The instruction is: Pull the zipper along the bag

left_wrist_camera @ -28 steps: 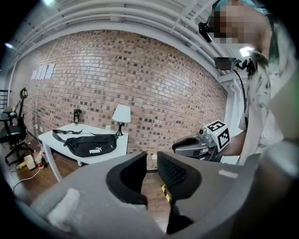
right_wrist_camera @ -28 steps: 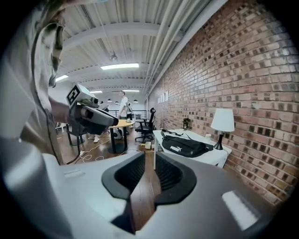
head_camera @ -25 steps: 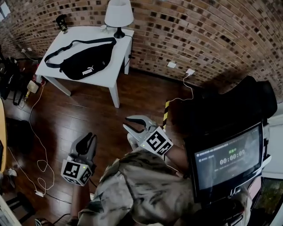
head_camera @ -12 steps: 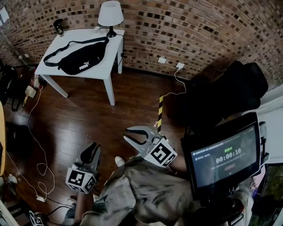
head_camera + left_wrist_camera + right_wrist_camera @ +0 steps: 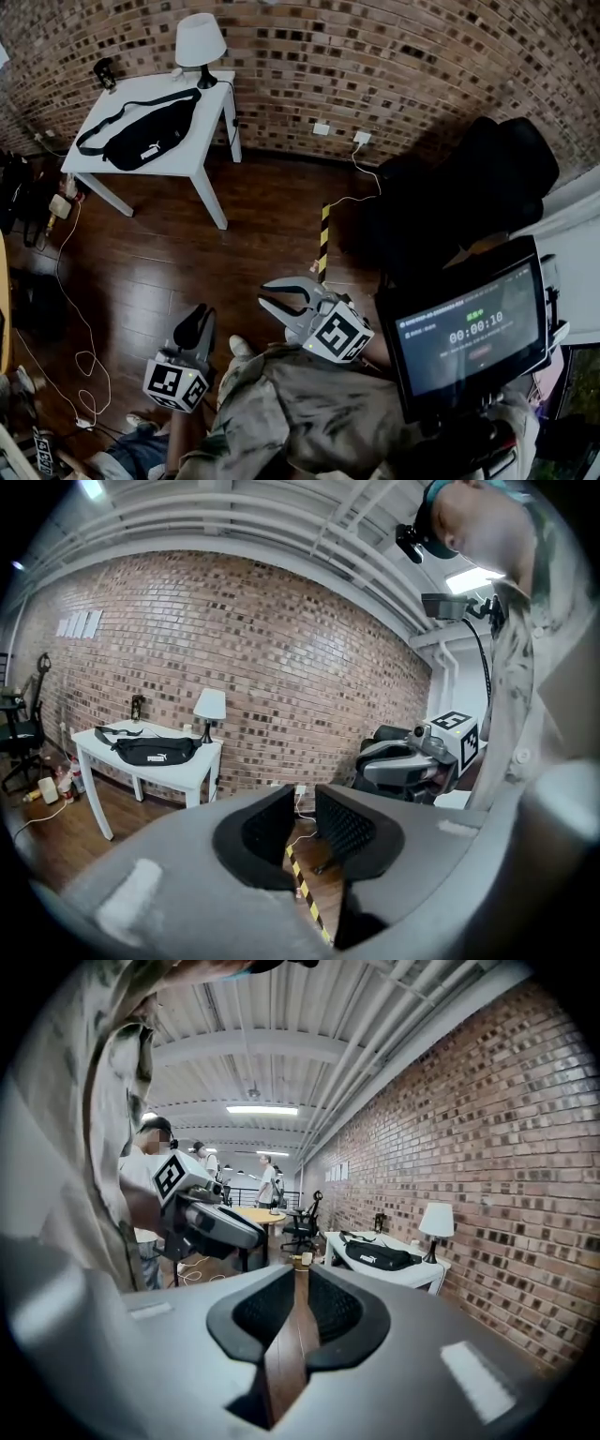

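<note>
The black waist bag (image 5: 139, 139) lies on a white table (image 5: 202, 103) by the brick wall, far from both grippers. It also shows small in the left gripper view as the bag (image 5: 150, 752) and in the right gripper view as the bag (image 5: 378, 1256). My left gripper (image 5: 199, 315) is held low in front of the person's body, its jaws a little apart around nothing (image 5: 305, 803). My right gripper (image 5: 266, 294) is beside it, with only a narrow gap between its jaws (image 5: 302, 1267), also empty. The bag's zipper is too small to make out.
A white lamp (image 5: 200, 42) stands at the table's back edge. A yellow-black strip (image 5: 323, 239) and loose cables (image 5: 75, 309) lie on the wooden floor. A screen with a timer (image 5: 469, 333) and a black chair (image 5: 469, 187) are to the right. People (image 5: 267, 1180) stand far off.
The table and bag have slid up and left in the head view. Both grippers sit slightly lower in the picture, jaws unchanged.
</note>
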